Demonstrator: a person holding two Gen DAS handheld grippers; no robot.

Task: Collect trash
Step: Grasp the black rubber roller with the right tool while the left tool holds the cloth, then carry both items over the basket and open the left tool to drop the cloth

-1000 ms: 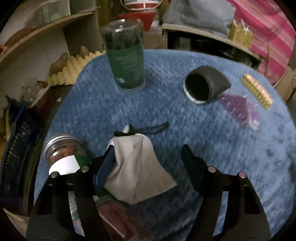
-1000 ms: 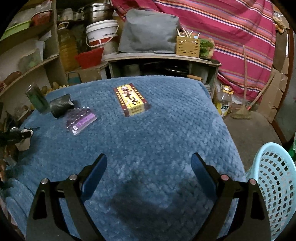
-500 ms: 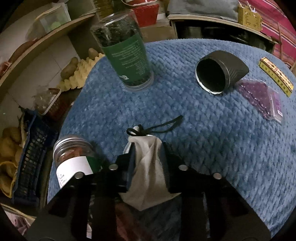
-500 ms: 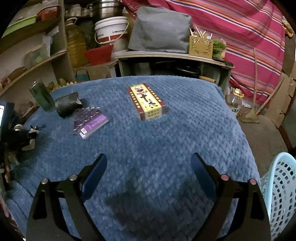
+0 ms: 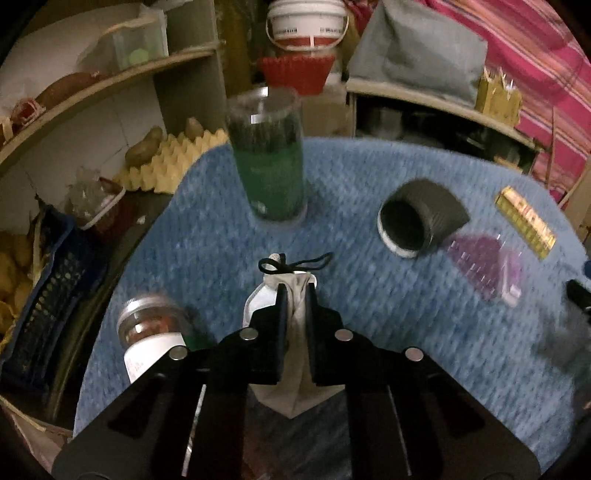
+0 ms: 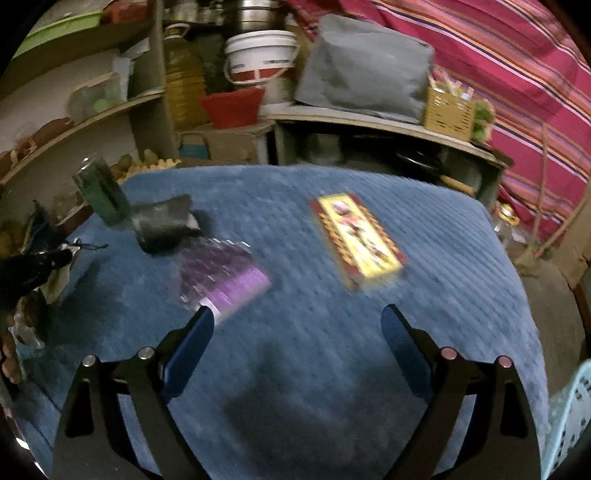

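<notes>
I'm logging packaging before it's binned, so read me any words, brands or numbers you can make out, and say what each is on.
None can be read.
Yellow and red box: printing blurred.
Green jar: label text too blurred.
Purple packet: nothing readable.
White bucket: band print too small.
Small jar: white label unreadable.

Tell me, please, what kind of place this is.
Probably a home storeroom or pantry corner. Shelves hold potatoes beside an egg tray, an oil jug and a bucket stand behind, and a blanket covers the work surface.
</notes>
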